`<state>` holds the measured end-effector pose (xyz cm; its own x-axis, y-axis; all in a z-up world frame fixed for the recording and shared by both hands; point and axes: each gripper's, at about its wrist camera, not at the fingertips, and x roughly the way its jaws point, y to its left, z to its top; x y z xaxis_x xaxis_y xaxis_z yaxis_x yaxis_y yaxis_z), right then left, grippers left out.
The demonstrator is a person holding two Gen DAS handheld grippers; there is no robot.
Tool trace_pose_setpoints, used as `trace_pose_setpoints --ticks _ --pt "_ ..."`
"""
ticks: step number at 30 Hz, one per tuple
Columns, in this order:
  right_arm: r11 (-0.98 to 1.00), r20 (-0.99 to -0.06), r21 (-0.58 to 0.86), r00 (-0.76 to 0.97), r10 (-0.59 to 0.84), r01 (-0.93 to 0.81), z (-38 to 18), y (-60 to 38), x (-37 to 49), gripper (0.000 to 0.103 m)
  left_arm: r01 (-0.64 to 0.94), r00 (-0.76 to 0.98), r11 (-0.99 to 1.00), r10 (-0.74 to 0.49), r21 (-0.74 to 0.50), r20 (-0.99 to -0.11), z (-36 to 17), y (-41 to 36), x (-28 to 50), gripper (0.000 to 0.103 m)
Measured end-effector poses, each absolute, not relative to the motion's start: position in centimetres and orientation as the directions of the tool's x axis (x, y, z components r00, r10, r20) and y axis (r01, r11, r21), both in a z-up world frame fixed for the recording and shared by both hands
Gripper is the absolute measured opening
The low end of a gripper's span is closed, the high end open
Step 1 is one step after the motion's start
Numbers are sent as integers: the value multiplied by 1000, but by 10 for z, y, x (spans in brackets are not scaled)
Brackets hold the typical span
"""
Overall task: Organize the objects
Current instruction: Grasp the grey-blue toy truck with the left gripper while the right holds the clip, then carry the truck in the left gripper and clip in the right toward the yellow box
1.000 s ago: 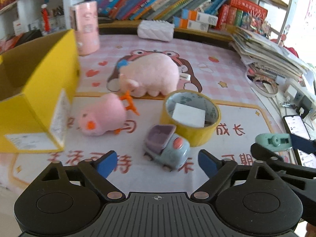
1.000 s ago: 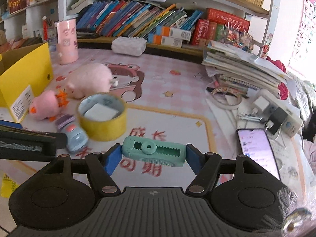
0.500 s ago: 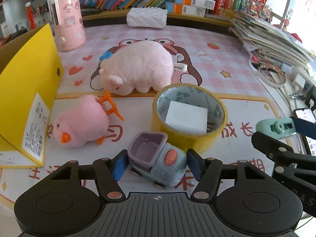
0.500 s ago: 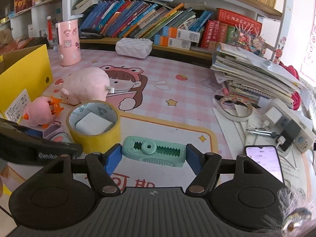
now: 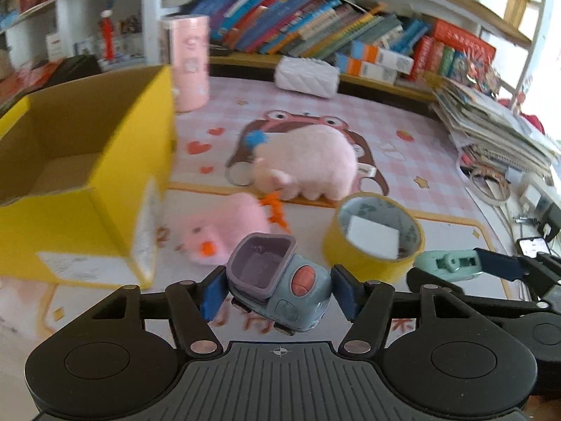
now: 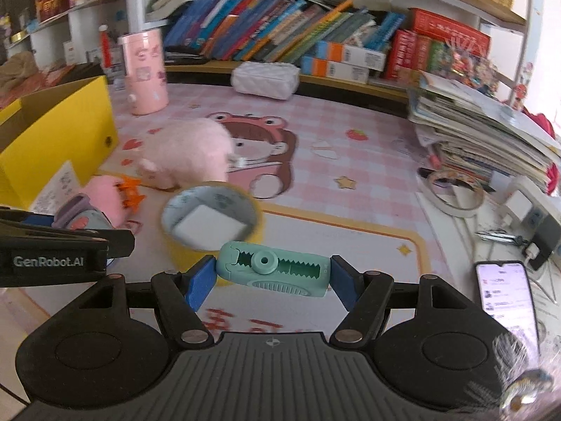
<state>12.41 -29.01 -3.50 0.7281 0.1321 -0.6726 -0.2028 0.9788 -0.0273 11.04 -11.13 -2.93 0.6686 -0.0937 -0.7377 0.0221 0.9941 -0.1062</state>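
The small grey-blue plastic toy truck with a lilac tipper bed and a red dome button (image 5: pixel 278 282) now sits pinched between the blue pads of our left claw (image 5: pixel 278 293). A second ago that claw stood wide with the truck loose on the tabletop; its jaws have since closed onto the truck's flanks, and the truck now appears lifted off the pink printed mat (image 5: pixel 413 140). We judge the pick done and the carry to the open yellow cardboard box (image 5: pixel 87 182), at ten o'clock from the truck, to be next.

Our right claw (image 6: pixel 271 277) holds, as before, a mint-green plastic crocodile-shaped clip with saw-toothed jaws (image 6: pixel 273 268), gripped end to end, clear of the mat.

The truck is hard, smooth and rounded, so the pads may slip on its curved cab. Just beyond it at eleven o'clock lies a fuzzy pink plush chick with orange felt feet (image 5: pixel 228 231); at twelve, a larger pale pink plush pig (image 5: pixel 308 165); at two, a stiff yellow tape roll ringing a white block (image 5: pixel 373 238).
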Motion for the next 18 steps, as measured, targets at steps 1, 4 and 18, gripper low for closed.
trace_pose_setpoints --ticks 1,4,18 --pt "977 -673 -29 727 138 -212 -35 -283 121 68 16 672 994 -92 -109 -735 -28 -105 106 63" --pt "971 -676 -30 721 154 -236 -32 -261 112 68 -2 684 993 -84 -116 -725 -23 -83 92 63" --pt "953 -674 -19 708 211 -302 -17 -147 57 68 -102 724 985 -25 -142 -689 -5 36 25 63"
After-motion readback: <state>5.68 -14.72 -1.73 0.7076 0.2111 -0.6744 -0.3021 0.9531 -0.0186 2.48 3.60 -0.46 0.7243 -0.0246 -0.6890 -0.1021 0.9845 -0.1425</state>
